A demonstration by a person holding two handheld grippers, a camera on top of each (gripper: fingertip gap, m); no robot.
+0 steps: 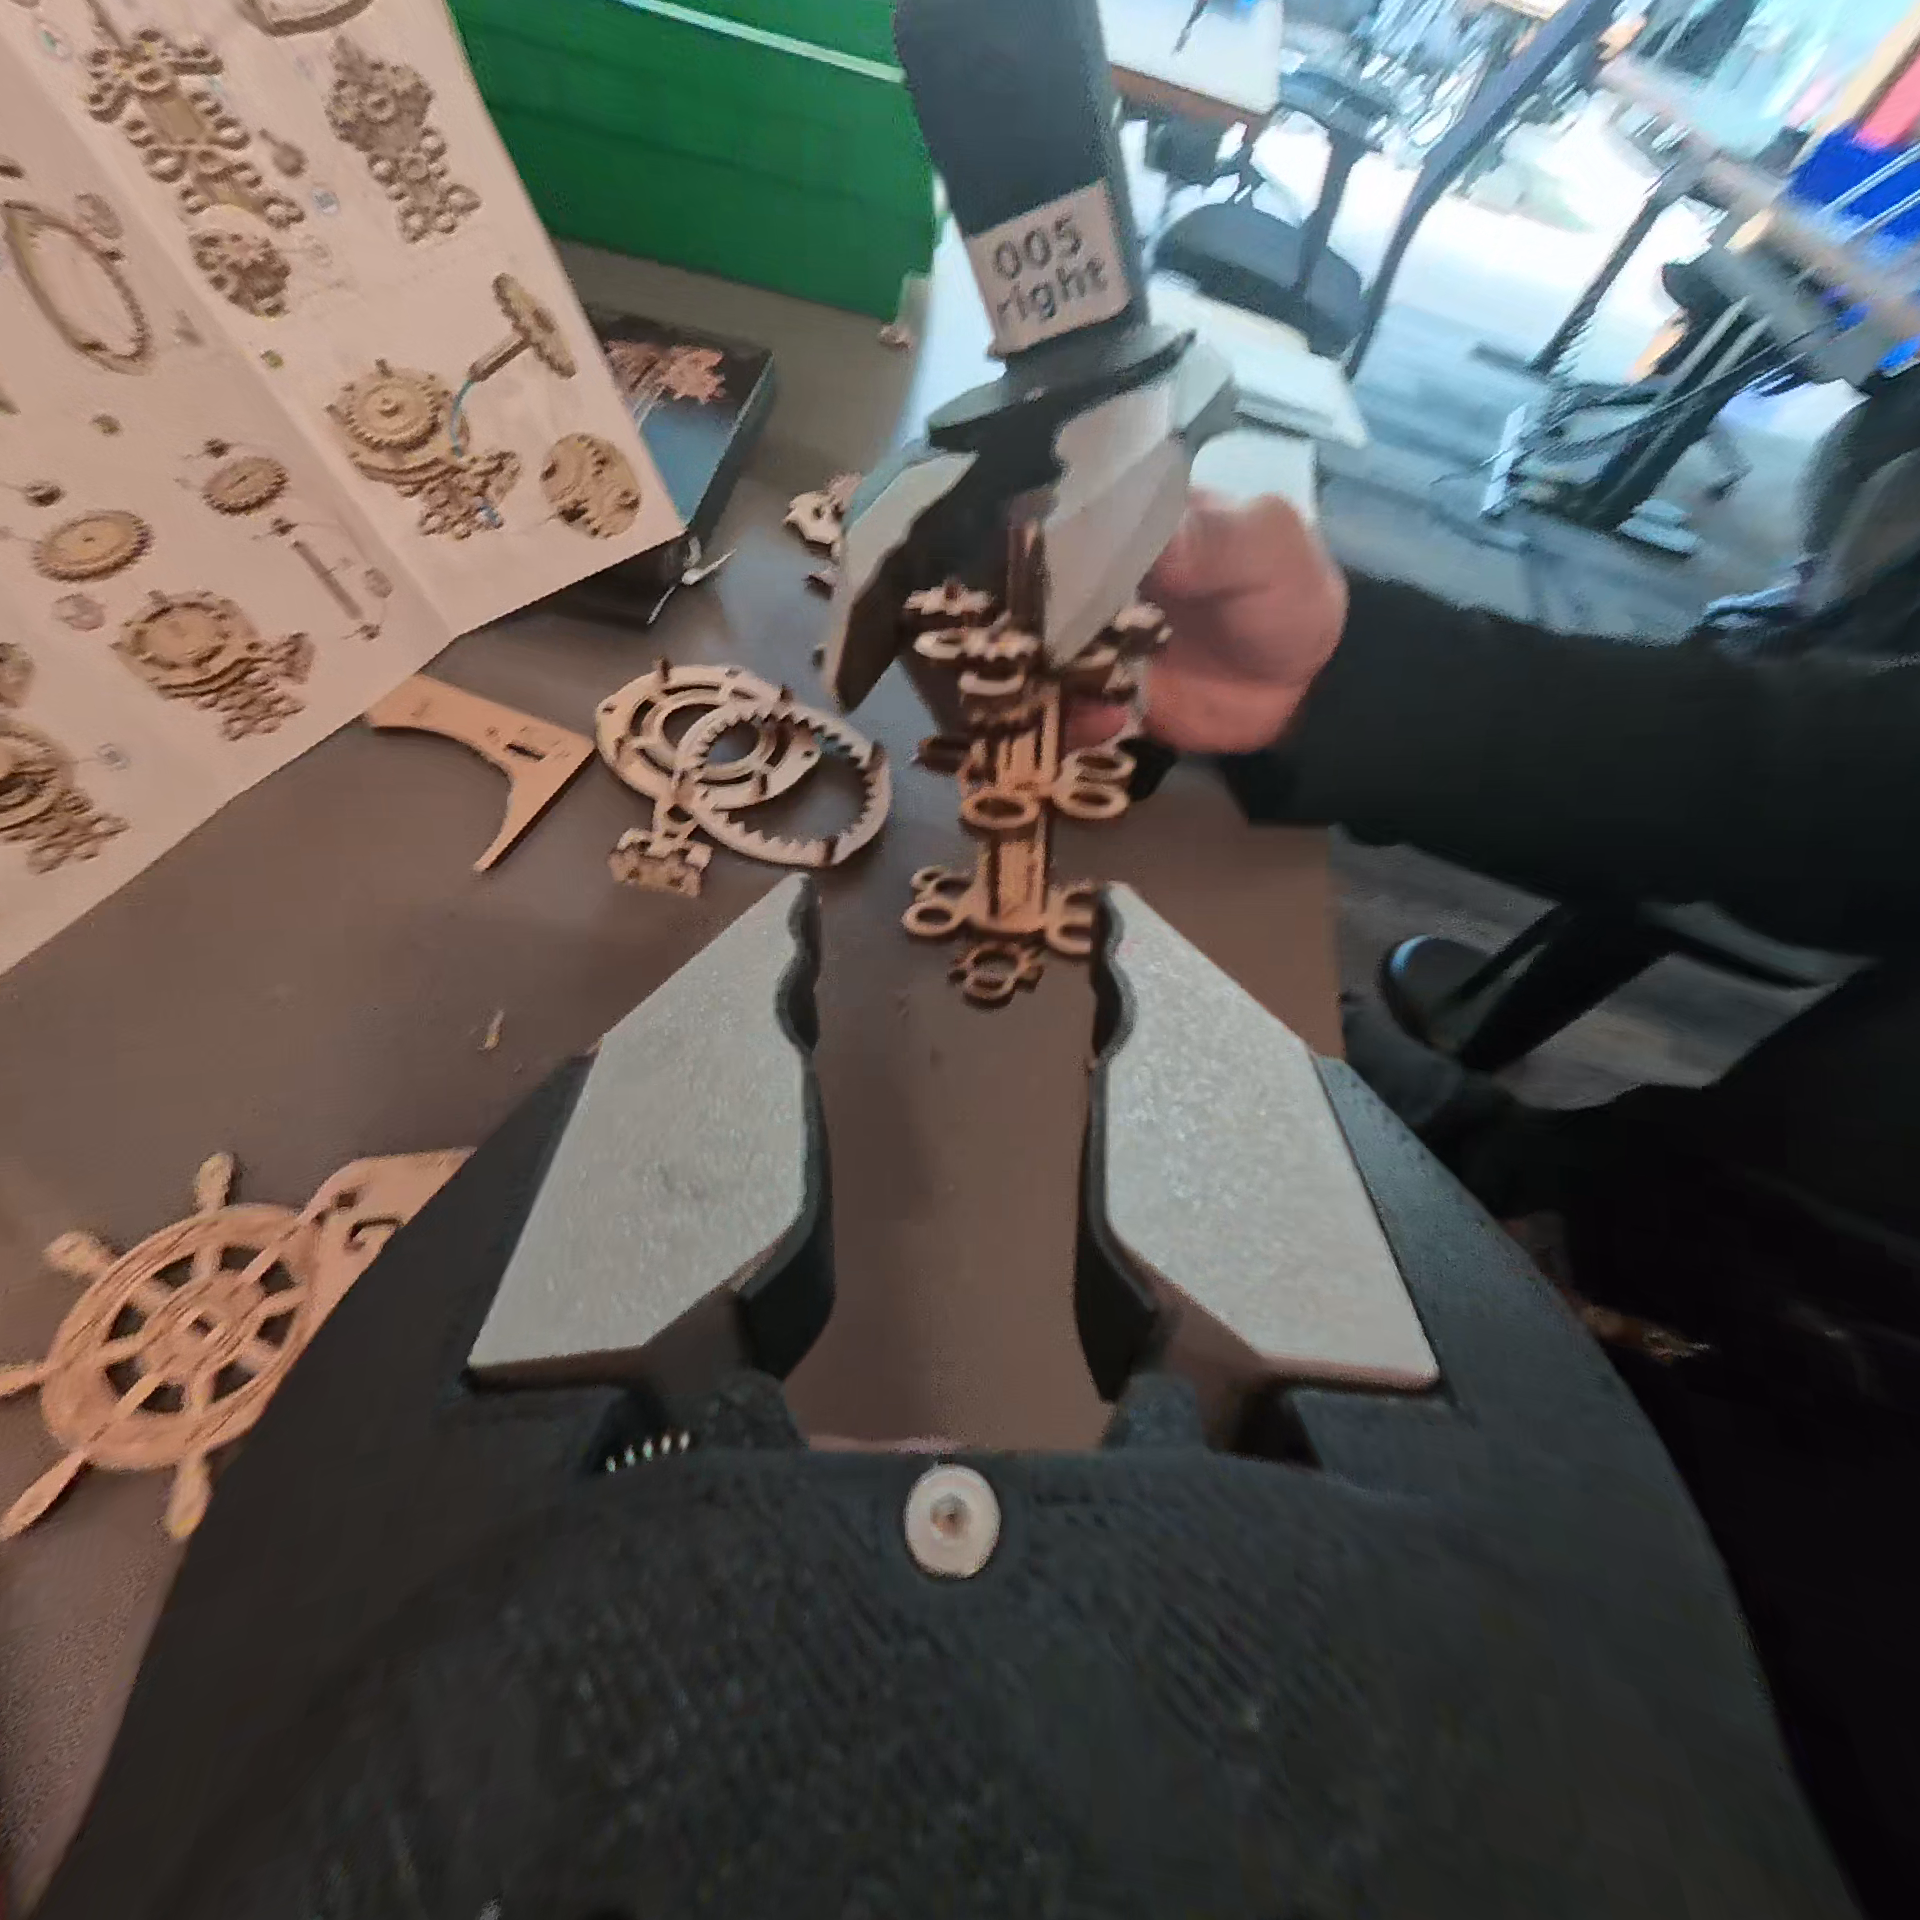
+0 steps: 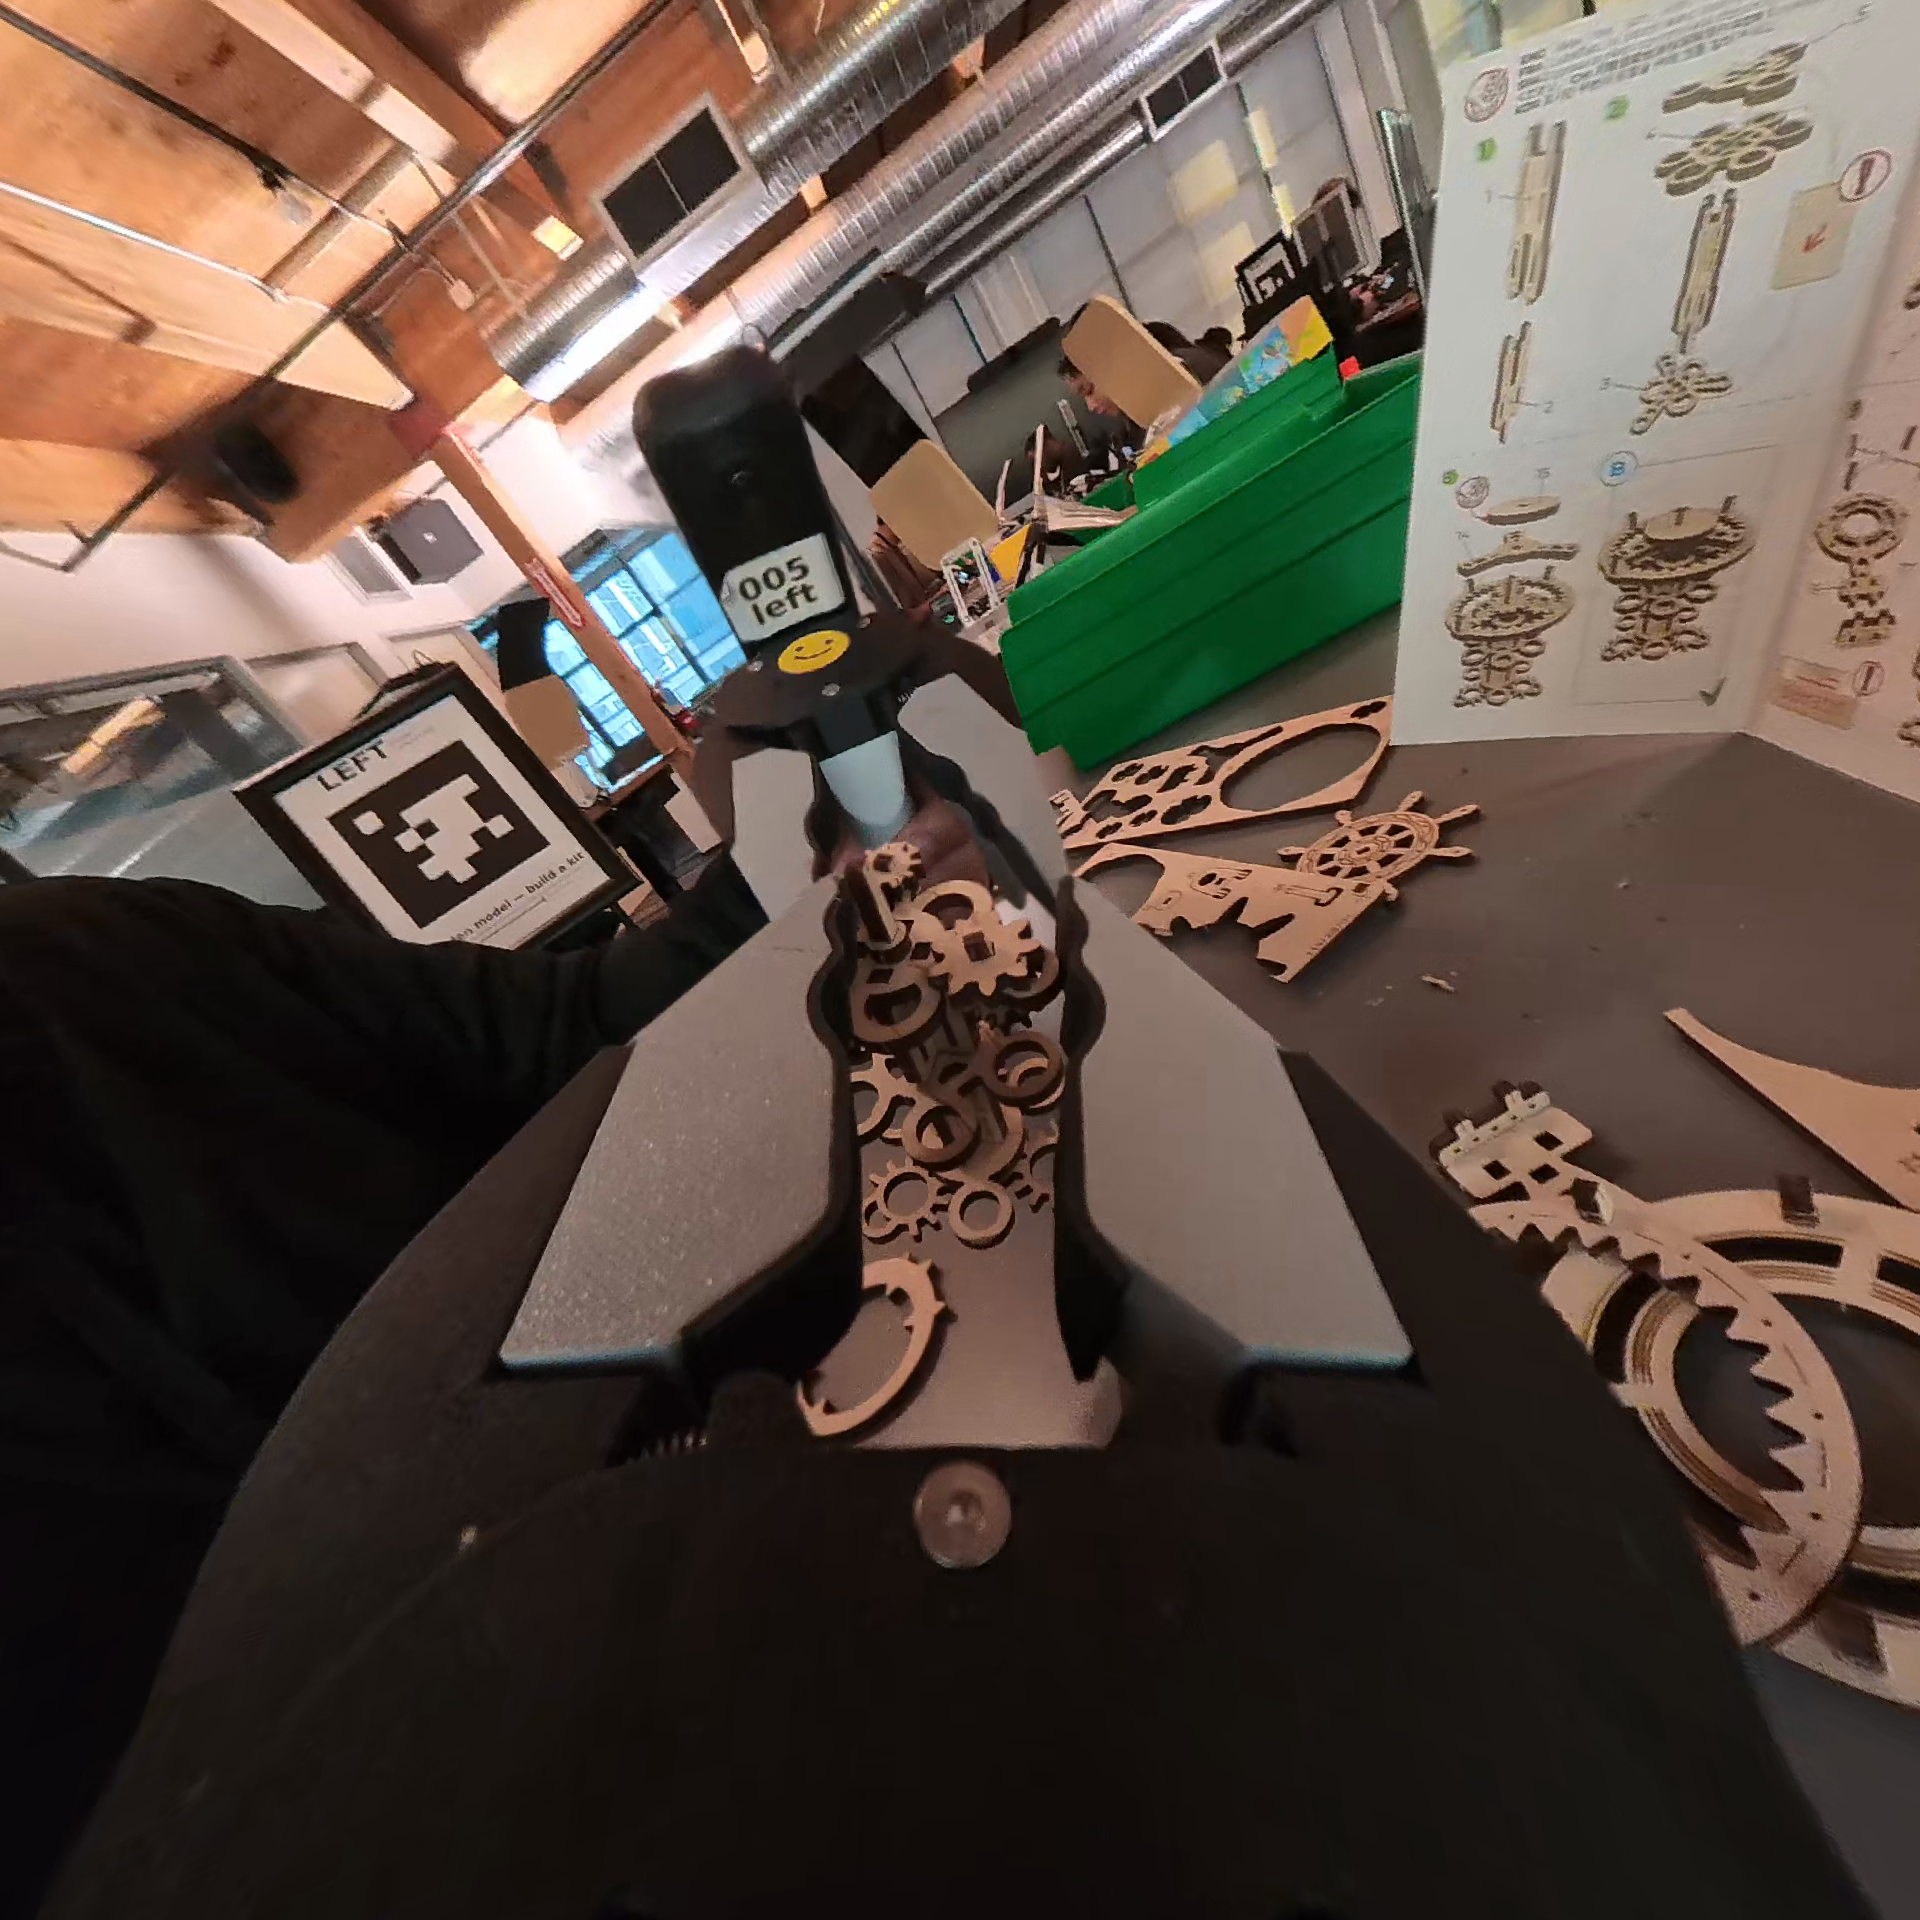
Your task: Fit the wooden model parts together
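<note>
So the wooden gear stack [image 1: 1023, 748] was held clamped by the right gripper [image 2: 951, 997]. Left gripper [image 1: 956, 935] was kept spread, empty; probably the stack's free end gets grasped next.

Upright ring-tiered wooden spindle assembly [image 1: 1023, 769], airborne

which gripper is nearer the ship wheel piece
Left. The left gripper hangs open right beside the ship wheel piece on the table; the right gripper is farther away, gripping the ringed wooden assembly.
</note>
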